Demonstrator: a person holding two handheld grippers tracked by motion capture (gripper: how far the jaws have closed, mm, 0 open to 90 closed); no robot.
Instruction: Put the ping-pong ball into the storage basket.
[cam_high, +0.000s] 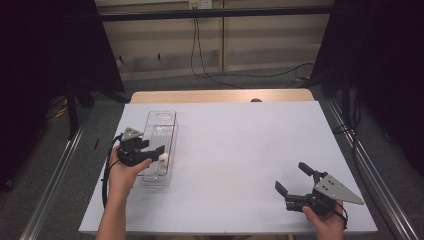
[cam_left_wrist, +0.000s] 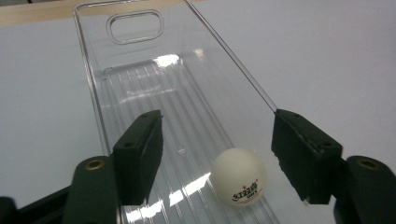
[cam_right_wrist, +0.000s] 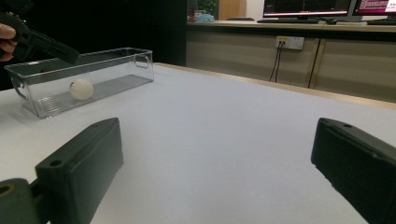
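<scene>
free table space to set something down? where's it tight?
Widest bare patch: the white table between the clear bin and the right tool, running to the far wooden edge. Near edge between the forearms is bare too. Tight at the bin's near end: the left tool hangs over the ping-pong ball there.

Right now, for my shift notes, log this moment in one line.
left gripper: open over clear bin | ball: on bin floor, untouched | right gripper: open, nothing between jaws
</scene>
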